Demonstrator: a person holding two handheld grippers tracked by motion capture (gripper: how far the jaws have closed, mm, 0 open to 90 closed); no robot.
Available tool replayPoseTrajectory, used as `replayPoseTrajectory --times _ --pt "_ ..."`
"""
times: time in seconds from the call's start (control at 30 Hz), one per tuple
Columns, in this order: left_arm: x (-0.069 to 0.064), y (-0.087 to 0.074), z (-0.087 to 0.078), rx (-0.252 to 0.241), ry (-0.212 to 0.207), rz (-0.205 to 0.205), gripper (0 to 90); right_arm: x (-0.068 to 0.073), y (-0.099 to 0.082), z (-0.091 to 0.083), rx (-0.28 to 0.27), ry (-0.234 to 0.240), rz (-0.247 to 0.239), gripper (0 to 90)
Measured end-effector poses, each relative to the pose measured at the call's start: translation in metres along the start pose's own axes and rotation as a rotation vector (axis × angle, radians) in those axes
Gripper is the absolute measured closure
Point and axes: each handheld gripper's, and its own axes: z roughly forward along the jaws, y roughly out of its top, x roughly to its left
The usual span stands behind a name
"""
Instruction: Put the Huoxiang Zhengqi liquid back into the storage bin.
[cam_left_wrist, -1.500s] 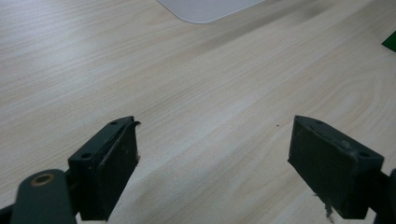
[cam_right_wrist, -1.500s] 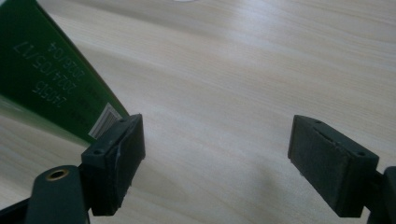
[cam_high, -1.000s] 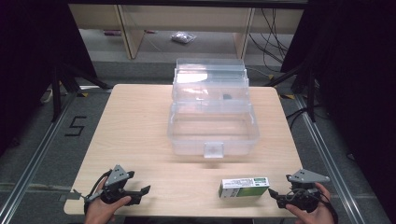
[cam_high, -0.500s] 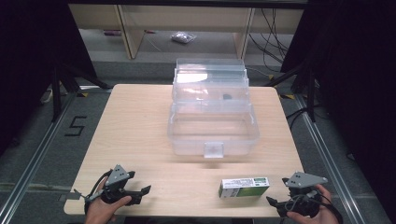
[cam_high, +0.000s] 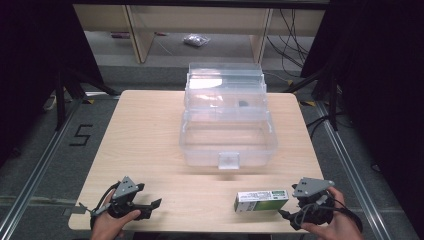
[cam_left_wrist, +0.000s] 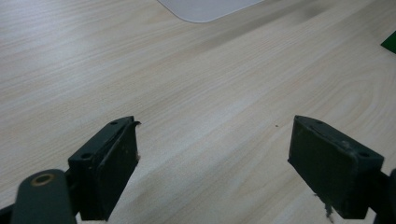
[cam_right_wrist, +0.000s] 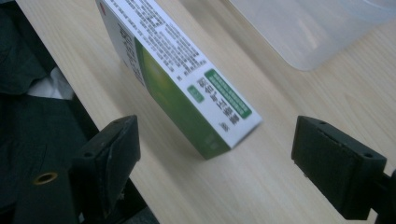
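Right gripper (cam_high: 291, 212), jaws spread, faces the box (cam_high: 261, 200) at lower right; left gripper (cam_high: 150, 206) rests spread.

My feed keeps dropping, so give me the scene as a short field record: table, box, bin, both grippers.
table: light wood
bin: clear plastic, lid open, standing at the table's middle to far side
box: green and white, lying flat near the front edge, right of centre
left gripper: open, holding nothing, low over bare wood at the front left
right gripper: open, just right of the box, aimed at its end, not touching
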Motion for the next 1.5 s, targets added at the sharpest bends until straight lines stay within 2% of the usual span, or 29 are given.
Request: replayPoseTrajectory --times 0.17,0.2,0.33,0.37,0.43,0.5,0.53,0.6,0.93,0.97,1.1,1.13,1.37,1.47,1.5 --pt "-0.001 0.0 0.001 -0.006 -0.001 0.001 15.1 0.001 0.016 0.008 0.026 0.033 -0.033 16.4" --pt "-0.001 0.0 0.001 -0.004 0.001 -0.001 15.1 0.001 0.024 0.013 0.026 0.046 -0.068 16.6" --pt "-0.001 0.0 0.001 -0.009 -0.003 -0.007 15.1 0.002 0.035 0.019 0.036 0.061 -0.094 16.6" --pt "0.0 0.0 0.001 -0.007 -0.003 -0.005 15.1 0.003 0.043 0.023 0.055 0.087 -0.118 16.5" --pt "0.0 0.0 0.0 -0.002 -0.002 0.001 15.1 0.004 0.046 0.026 0.05 0.095 -0.104 16.6" --pt "0.0 0.0 0.0 -0.003 -0.003 0.004 15.1 0.008 0.056 0.035 0.043 0.15 -0.131 19.5" --pt "0.0 0.0 0.0 -0.005 -0.002 0.002 15.1 0.008 0.056 0.035 0.043 0.15 -0.131 19.5" --pt "0.0 0.0 0.0 -0.005 -0.003 0.003 15.1 0.011 0.063 0.043 0.087 0.162 -0.172 19.4" --pt "-0.001 0.0 0.0 -0.011 -0.005 -0.001 15.1 0.012 0.069 0.057 0.162 0.177 -0.185 19.6" --pt "0.0 0.0 0.0 -0.006 -0.004 0.003 15.1 0.011 0.069 0.059 0.161 0.185 -0.212 23.0" --pt "0.0 0.0 0.0 -0.006 -0.004 0.005 15.1 0.012 0.07 0.063 0.18 0.191 -0.225 24.0" --pt "-0.001 0.0 0.0 -0.012 -0.002 0.0 15.1 0.012 0.069 0.065 0.201 0.197 -0.237 26.1" --pt "0.0 0.0 0.0 -0.009 -0.006 0.003 15.1 0.007 0.068 0.073 0.237 0.206 -0.253 31.4" --pt "0.0 0.0 0.0 -0.011 -0.007 0.0 15.1 0.004 0.067 0.078 0.266 0.229 -0.271 33.6" --pt "0.0 0.0 0.0 -0.011 -0.006 0.0 15.1 0.005 0.066 0.079 0.266 0.223 -0.261 34.6"
